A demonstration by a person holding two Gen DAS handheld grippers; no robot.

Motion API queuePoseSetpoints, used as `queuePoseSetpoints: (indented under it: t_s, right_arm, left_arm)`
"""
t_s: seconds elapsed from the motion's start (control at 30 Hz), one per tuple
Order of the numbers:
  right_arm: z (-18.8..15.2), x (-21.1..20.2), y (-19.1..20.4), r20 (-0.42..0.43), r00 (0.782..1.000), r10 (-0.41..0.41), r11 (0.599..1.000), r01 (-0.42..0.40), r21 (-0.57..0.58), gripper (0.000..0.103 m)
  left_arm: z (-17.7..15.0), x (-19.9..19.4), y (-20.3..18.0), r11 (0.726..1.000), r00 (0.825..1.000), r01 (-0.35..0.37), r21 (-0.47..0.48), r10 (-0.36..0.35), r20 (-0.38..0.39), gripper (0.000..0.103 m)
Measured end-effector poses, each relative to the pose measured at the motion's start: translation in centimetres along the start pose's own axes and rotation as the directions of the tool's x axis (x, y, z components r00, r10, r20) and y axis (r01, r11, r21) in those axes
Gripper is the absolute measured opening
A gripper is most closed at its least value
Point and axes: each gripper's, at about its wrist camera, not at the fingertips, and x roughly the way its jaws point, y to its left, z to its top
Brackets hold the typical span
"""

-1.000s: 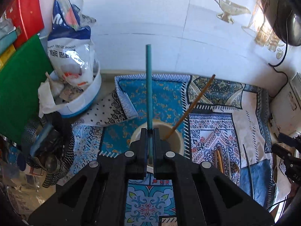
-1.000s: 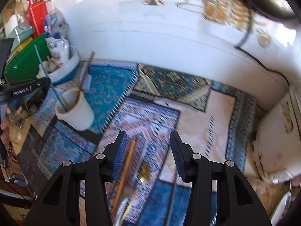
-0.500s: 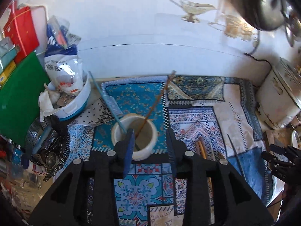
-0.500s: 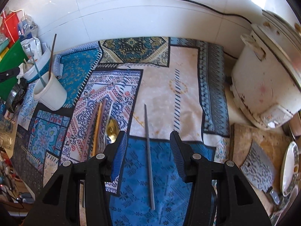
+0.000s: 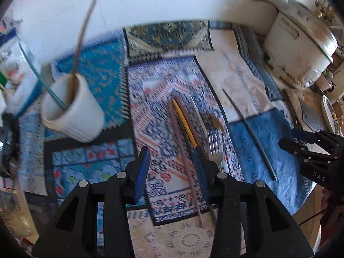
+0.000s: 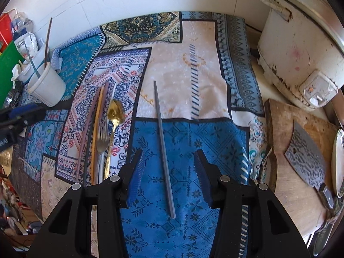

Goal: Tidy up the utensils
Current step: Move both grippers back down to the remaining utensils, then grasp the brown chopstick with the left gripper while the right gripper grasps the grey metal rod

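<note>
A white cup [image 5: 73, 111] stands at the left on the patterned cloth [image 6: 193, 64], holding a teal chopstick [image 5: 43, 81] and a brown chopstick [image 5: 81, 34]. My left gripper [image 5: 171, 152] hovers over a pile of utensils, its jaws opening. A mauve chopstick [image 5: 182, 150] lies on the cloth between them, untouched. Beside it lie a yellow chopstick [image 5: 185, 124], a fork [image 5: 214, 144] and a gold spoon [image 6: 116, 112]. My right gripper [image 6: 168, 153] is open above a lone grey chopstick [image 6: 162, 142], which runs between its fingers on the blue patch.
A worn white rice cooker [image 6: 301, 49] stands at the back right. In front of it, a wooden board [image 6: 286, 129] carries a cleaver [image 6: 305, 157], with a plate [image 6: 338, 163] at the edge. A green board [image 6: 8, 68] and bags crowd the far left.
My left gripper let go of the teal chopstick, which now leans in the cup, opened, and swung right over the utensil pile. My right gripper came down over the grey chopstick.
</note>
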Motion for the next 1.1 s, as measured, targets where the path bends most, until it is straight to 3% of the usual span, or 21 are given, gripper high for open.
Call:
queuePoseSetpoints:
  t_s: [0.2, 0.33, 0.47, 0.57, 0.83, 0.97, 1.07, 1.1]
  right_arm:
    - [-0.7, 2.1, -0.6, -0.034, 0.999, 0.019, 1.000, -0.019, 0.011, 0.044]
    - [-0.8, 3.3, -0.9, -0.054, 0.998, 0.032, 0.999, -0.031, 0.025, 0.044]
    - [-0.6, 4.5, -1.3, -0.084, 0.992, 0.096, 0.993, -0.090, 0.073, 0.044]
    - [-0.3, 5.2, -1.2, -0.092, 0.992, 0.090, 0.994, -0.084, 0.063, 0.044]
    - [1.3, 6.4, 0.2, -0.113, 0.991, 0.077, 0.996, -0.082, -0.036, 0.029]
    - [2.1, 6.9, 0.8, -0.115, 0.991, 0.071, 0.993, -0.081, -0.083, 0.027]
    - [2.6, 7.2, 1.1, -0.118, 0.991, 0.055, 0.991, -0.069, -0.113, 0.021]
    - [2.8, 7.3, 1.2, -0.119, 0.992, 0.047, 0.991, -0.062, -0.122, 0.018]
  left_arm:
    - [-0.4, 4.5, -0.1, 1.000, 0.996, -0.011, -0.023, 0.009, -0.094, 0.041]
    - [-0.1, 6.2, 0.0, 0.999, 0.993, -0.009, -0.034, 0.005, -0.115, 0.041]
    - [0.3, 7.2, -0.2, 0.999, 0.993, -0.020, -0.027, 0.017, -0.117, 0.041]
    - [0.6, 8.1, -0.2, 0.999, 0.991, -0.024, -0.024, 0.021, -0.129, 0.040]
    - [0.9, 8.9, -0.8, 0.998, 0.988, -0.039, 0.041, 0.045, -0.146, 0.038]
    - [1.1, 9.0, -0.8, 0.997, 0.988, -0.039, 0.059, 0.047, -0.144, 0.036]
    - [1.5, 9.4, -1.0, 0.998, 0.988, -0.039, 0.052, 0.047, -0.148, 0.029]
    - [2.0, 9.6, -1.2, 0.998, 0.988, -0.037, 0.053, 0.045, -0.150, 0.023]
